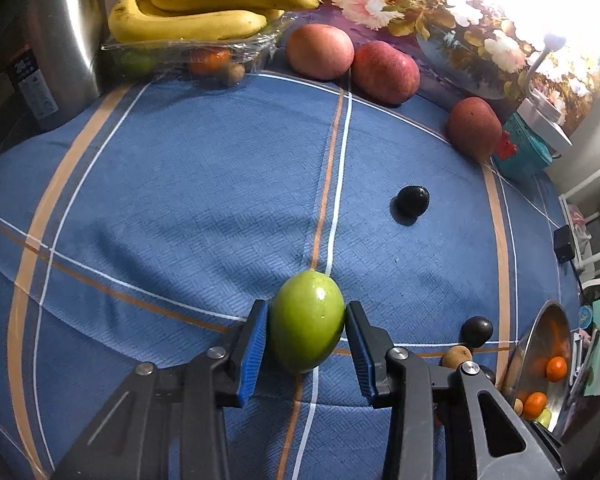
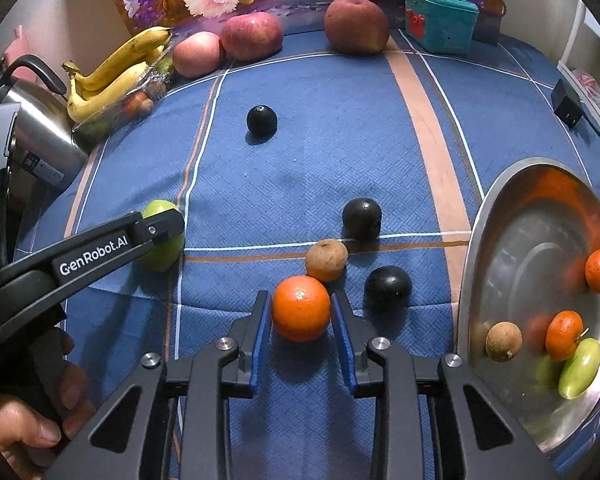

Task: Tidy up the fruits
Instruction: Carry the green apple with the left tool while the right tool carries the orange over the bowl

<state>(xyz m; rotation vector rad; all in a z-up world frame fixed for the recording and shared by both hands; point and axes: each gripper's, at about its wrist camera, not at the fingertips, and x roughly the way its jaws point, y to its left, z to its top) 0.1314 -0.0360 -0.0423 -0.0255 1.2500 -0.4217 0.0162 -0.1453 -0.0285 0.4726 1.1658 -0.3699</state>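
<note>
- Left wrist view: the left gripper (image 1: 306, 330) has its blue pads against both flanks of the green fruit (image 1: 306, 326), which sits on the blue cloth (image 1: 180, 200). The fruit's smooth, oval skin could squirt forward out of the pinch. Open cloth lies ahead.
- Right wrist view: the right gripper (image 2: 302, 314) clamps the orange fruit (image 2: 301, 307). The brown fruit (image 2: 326, 260) touches it and may roll when it is lifted. The steel bowl (image 2: 500, 208) stands near on the right; its raised rim could snag the fruit.
</note>
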